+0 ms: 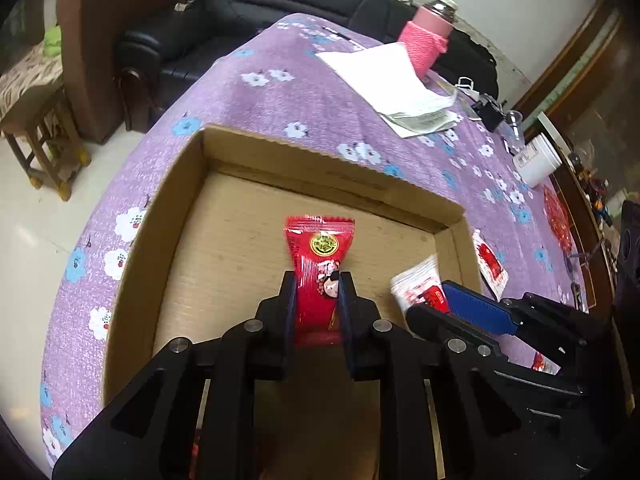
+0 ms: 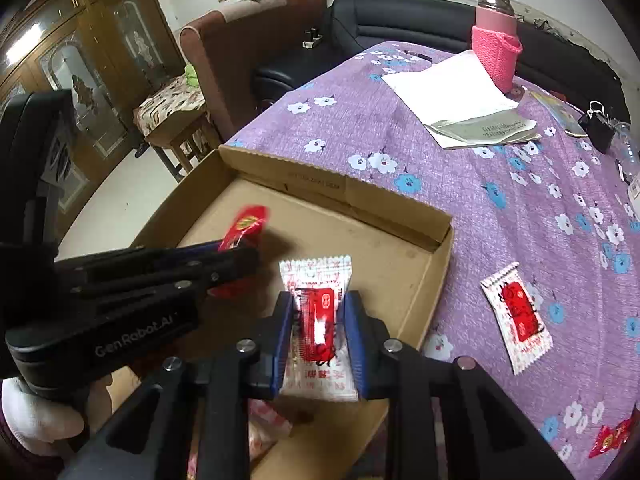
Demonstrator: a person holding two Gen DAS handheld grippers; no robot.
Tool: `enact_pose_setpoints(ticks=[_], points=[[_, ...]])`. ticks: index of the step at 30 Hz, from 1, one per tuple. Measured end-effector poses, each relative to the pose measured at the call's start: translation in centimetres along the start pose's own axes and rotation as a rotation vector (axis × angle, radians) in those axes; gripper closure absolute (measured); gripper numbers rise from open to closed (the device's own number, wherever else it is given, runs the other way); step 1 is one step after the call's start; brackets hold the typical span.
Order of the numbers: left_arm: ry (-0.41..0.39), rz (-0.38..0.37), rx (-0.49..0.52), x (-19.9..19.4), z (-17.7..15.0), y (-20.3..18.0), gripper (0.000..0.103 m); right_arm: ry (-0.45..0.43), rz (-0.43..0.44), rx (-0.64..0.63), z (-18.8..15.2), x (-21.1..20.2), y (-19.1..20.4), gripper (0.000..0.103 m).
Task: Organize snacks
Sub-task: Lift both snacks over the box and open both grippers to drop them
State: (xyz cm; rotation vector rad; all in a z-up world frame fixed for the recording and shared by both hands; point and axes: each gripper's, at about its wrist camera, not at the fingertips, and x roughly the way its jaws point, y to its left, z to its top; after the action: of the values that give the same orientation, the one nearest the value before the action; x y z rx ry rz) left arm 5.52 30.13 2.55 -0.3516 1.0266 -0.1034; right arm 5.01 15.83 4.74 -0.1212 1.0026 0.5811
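Observation:
A shallow cardboard box (image 1: 328,176) (image 2: 400,208) lies on the purple flowered tablecloth. My left gripper (image 1: 318,280) is shut on a red snack packet (image 1: 320,240) and hangs over the box floor; in the right wrist view this gripper (image 2: 252,252) comes in from the left with the red packet (image 2: 246,220) sticking out. My right gripper (image 2: 318,300) is shut on a white-and-red snack packet (image 2: 316,276) over the box's right half, and it shows in the left wrist view (image 1: 428,298) beside the box's right wall. Another white packet (image 2: 516,316) lies on the cloth to the right of the box.
More packets (image 2: 268,420) lie in the box's near end, partly hidden. Red packets (image 2: 612,436) lie at the table's right edge. Papers (image 2: 460,96), a pink-sleeved flask (image 2: 496,40), a black clip (image 2: 598,128) and a white jar (image 1: 538,160) sit farther back. A sofa stands behind.

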Motion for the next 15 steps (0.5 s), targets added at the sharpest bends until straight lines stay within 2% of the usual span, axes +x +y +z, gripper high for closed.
enact_pose_setpoints(ticks=[4, 10, 15], points=[[0.012, -0.020, -0.038, -0.7, 0.2, 1.0, 0.082, -0.012, 0.028, 0.024, 0.0, -0.4, -0.2, 0.053], [-0.040, -0.037, -0.069, -3.9, 0.0, 1.0, 0.082, -0.100, 0.031, 0.039, -0.1, -5.4, -2.1, 0.053], [-0.112, -0.070, -0.065, -7.7, -1.0, -0.8, 0.082, -0.168, -0.029, 0.089, -1.9, -10.6, -7.0, 0.048]])
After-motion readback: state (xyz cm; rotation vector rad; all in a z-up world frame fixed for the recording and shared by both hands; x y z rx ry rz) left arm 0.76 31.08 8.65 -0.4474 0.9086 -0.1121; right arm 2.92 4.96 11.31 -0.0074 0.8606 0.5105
